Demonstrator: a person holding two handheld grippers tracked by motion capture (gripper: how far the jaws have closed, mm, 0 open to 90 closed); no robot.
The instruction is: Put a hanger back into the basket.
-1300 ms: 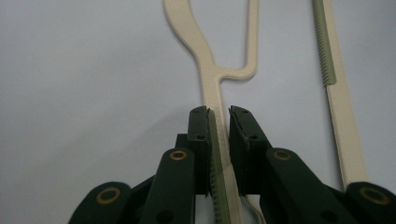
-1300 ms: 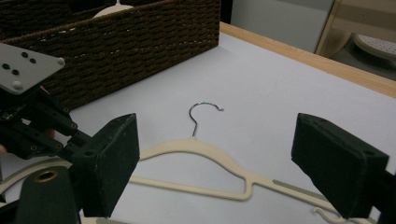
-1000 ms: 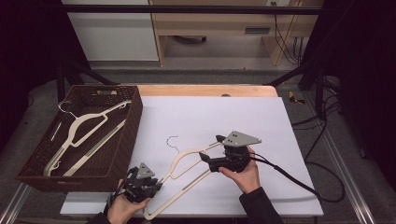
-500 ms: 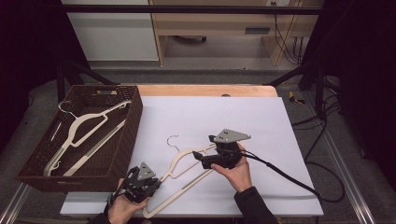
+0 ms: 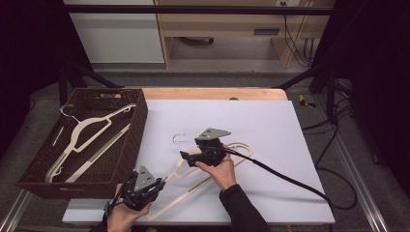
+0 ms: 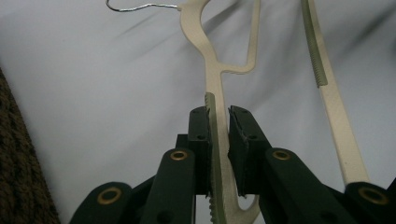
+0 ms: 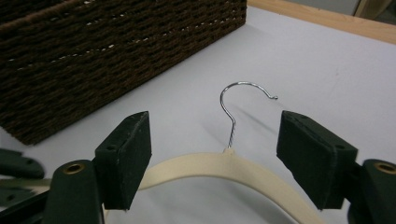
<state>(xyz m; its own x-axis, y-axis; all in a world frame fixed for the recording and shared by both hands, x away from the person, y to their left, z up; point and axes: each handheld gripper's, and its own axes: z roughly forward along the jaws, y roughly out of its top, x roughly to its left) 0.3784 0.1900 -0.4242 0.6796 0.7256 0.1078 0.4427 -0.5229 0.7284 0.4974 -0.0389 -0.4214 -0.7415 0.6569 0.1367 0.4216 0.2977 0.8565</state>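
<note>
Left gripper (image 6: 218, 135): fingers pinch the end of one arm of the cream hanger (image 5: 193, 186), which runs away from them across the white bench (image 5: 290, 125) to its wire hook (image 7: 240, 105); right gripper (image 7: 215, 158): fingers spread, just been closing, straddling the hanger's neck without touching, hook just beyond them; basket (image 5: 34, 174) left of both, holding a second hanger (image 5: 84, 133).
</note>
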